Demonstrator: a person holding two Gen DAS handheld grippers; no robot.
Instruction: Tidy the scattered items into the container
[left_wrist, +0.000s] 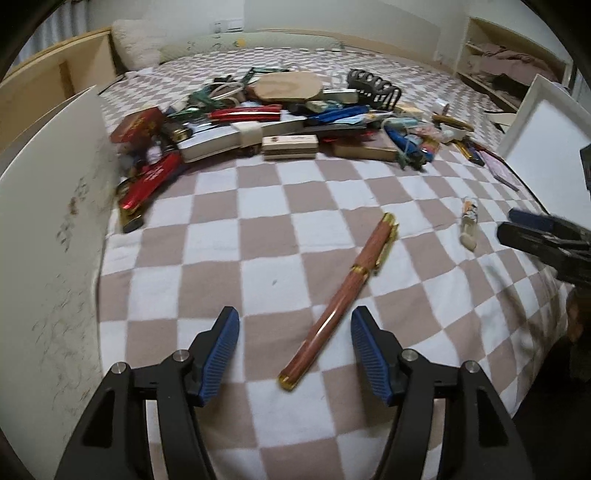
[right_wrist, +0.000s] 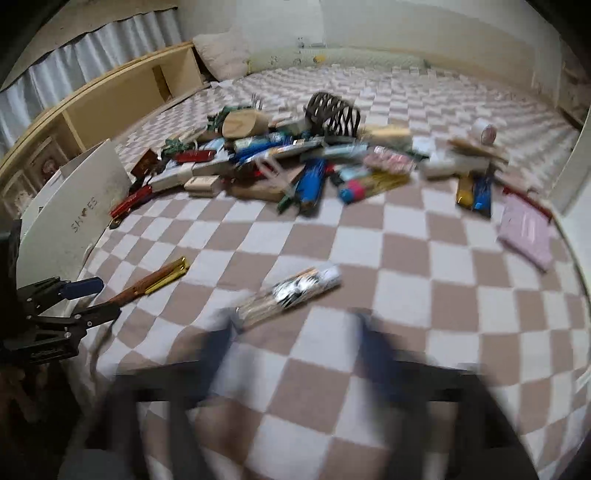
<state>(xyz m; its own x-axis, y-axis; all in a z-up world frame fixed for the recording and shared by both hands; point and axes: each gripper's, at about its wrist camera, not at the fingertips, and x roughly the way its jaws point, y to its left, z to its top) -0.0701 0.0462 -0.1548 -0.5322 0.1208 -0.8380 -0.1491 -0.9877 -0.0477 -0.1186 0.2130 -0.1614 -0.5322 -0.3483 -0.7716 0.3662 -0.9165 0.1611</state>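
Hovering low over the checked blanket (left_wrist: 258, 206), the left claw (left_wrist: 294, 354) stands wide with nothing between its blue pads (left_wrist: 218, 354); the brown pen (left_wrist: 343, 295) lies slantwise in front of it, its near gold end just inside the gap and closer to the right pad, so the claw looks lined up to take the pen by its lower barrel; the pen's capped end points far and to the right. The right claw (right_wrist: 295, 354) is smeared by motion in its own view, yet its two fingers read as set apart and empty; just ahead of it lies a small clear-wrapped packet (right_wrist: 291, 291), probably its target; from the left view that claw (left_wrist: 517, 227) comes in at the right edge, near the same packet (left_wrist: 469, 225). Farther off, a heap of scattered items (left_wrist: 258, 122) runs across the middle of the bed: red boxes, blue tubes, a round wooden block, a black wire holder. A white box (left_wrist: 51, 206) stands at the left edge of the blanket, near the left claw, and a white tray (left_wrist: 546, 147) leans at the right; which one serves as the container I cannot tell; placed either side, each sits within reach of one claw. The heap is untouched, so the tidying seems barely begun.
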